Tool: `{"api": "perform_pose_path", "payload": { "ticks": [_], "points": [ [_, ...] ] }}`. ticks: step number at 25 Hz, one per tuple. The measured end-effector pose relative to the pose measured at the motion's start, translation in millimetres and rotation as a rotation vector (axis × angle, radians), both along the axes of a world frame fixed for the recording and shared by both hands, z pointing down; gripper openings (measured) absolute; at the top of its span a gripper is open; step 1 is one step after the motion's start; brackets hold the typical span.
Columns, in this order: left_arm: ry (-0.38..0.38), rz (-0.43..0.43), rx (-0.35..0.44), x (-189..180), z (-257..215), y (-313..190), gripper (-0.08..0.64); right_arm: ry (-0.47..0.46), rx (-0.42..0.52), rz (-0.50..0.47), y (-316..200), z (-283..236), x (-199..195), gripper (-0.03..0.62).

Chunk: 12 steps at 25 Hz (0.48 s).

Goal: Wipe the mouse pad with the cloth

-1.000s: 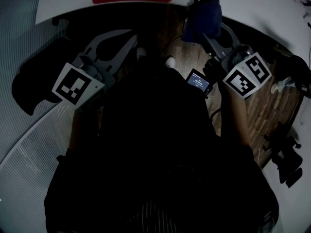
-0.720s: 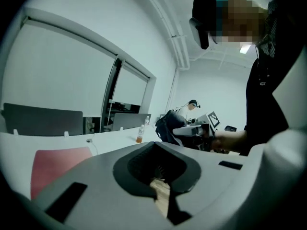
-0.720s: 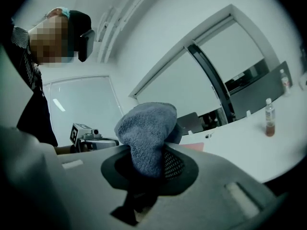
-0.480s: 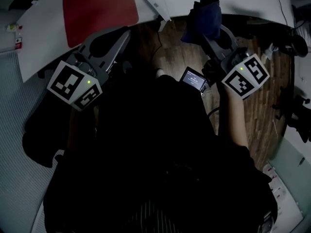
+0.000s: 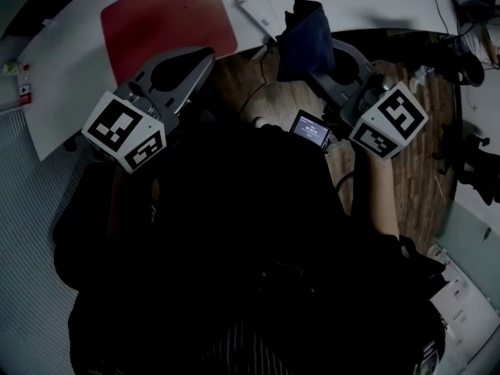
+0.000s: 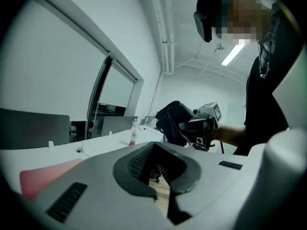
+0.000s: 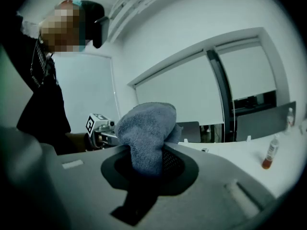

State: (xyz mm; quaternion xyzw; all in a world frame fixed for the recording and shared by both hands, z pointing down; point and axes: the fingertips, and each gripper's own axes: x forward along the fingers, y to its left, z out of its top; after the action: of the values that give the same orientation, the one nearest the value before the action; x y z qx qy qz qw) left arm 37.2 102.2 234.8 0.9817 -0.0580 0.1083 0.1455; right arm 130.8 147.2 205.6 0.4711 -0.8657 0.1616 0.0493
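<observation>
The red mouse pad lies on the white table at the upper left of the head view, and shows as a pink strip in the left gripper view. My left gripper hovers at the pad's near right corner, jaws shut with nothing in them. My right gripper is held over the floor by the table's edge, shut on the dark blue cloth. The cloth bulges up out of the jaws. The left gripper view also catches the cloth.
A white cable lies on the table right of the pad. A small bottle stands farther along the table. A small lit screen sits at my waist. Wooden floor and dark chair bases are at the right.
The head view has swung so the table and red pad show more fully at the upper left. Both grippers now sit nearer the table edge; the right one still holds the cloth.
</observation>
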Motion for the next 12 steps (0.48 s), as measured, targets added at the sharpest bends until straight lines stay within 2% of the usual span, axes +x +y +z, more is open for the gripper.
{"api": "perform_pose_path", "payload": {
  "ticks": [2, 5, 12],
  "points": [
    [-0.004, -0.007, -0.021, -11, 3, -11, 0.003, 0.044, -0.026, -0.023, -10, 1, -16, 0.069],
    [0.01, -0.039, -0.052, -44, 16, -35, 0.003, 0.008, -0.072, 0.001, -36, 5, -41, 0.069],
    [0.05, -0.096, -0.11, -103, 35, -63, 0.004, 0.043, -0.116, -0.082, -71, 3, -94, 0.069]
  ]
}}
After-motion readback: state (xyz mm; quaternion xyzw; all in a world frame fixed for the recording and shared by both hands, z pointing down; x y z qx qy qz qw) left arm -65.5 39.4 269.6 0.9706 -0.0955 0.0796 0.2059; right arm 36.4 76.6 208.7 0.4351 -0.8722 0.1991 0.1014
